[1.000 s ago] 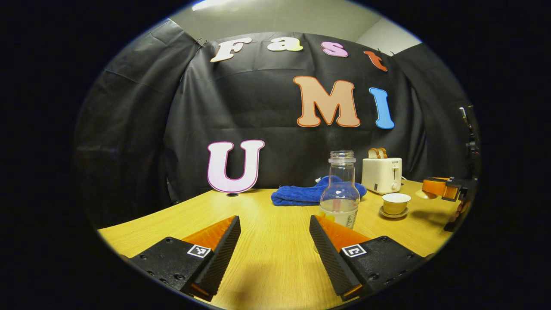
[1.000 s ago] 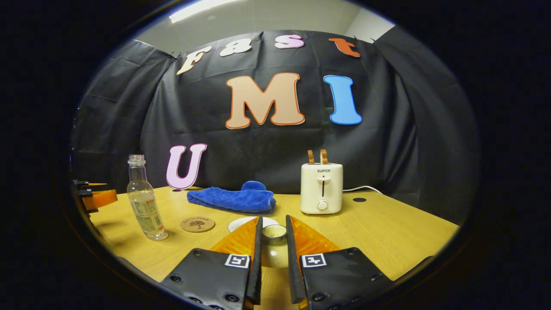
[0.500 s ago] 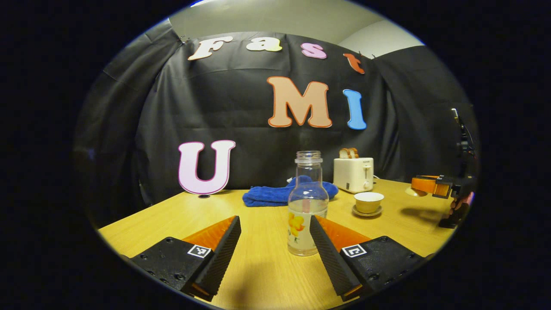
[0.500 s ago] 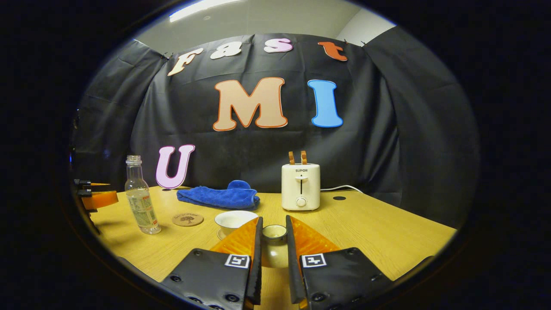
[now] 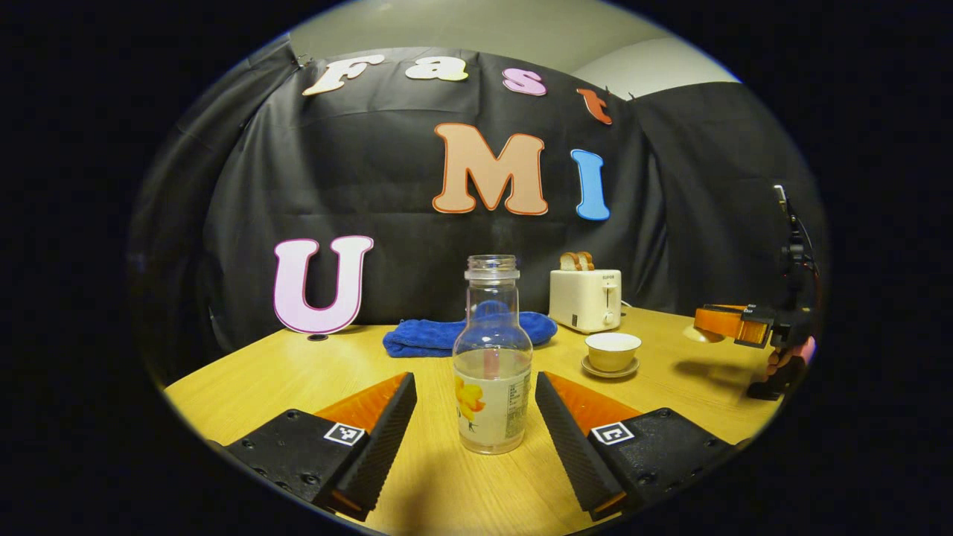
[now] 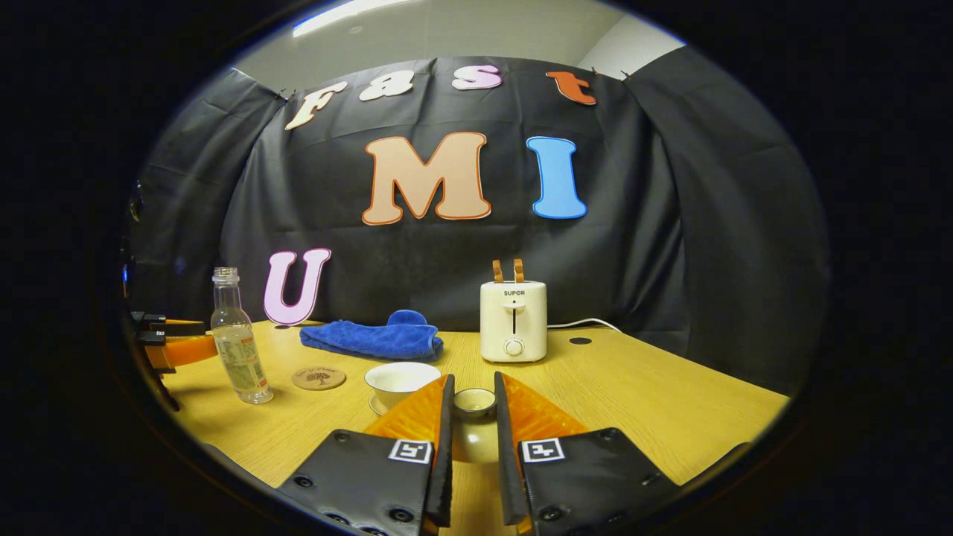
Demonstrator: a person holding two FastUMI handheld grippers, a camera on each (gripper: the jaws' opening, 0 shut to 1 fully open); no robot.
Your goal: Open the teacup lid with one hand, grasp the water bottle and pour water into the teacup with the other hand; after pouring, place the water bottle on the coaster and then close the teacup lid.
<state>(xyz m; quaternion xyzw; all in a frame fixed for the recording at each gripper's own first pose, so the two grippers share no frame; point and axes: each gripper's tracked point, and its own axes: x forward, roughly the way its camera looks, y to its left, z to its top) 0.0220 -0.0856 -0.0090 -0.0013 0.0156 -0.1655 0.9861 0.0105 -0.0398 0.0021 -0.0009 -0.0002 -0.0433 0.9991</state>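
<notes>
With the teacup lid (image 6: 474,403) already off and pinched between the closed jaws of the right gripper (image 6: 472,417), the teacup (image 6: 403,378) stands open on its saucer. Grasping, pouring, coaster placement and re-lidding remain: the left gripper (image 5: 475,417) is spread wide around the upright water bottle (image 5: 491,357), not touching it. The toaster (image 6: 513,321) behind carries small lettering.

Bare table (image 5: 298,372) flanks the water bottle (image 5: 492,357); blue towel (image 5: 447,335) and toaster (image 5: 585,299) stand behind it.
</notes>
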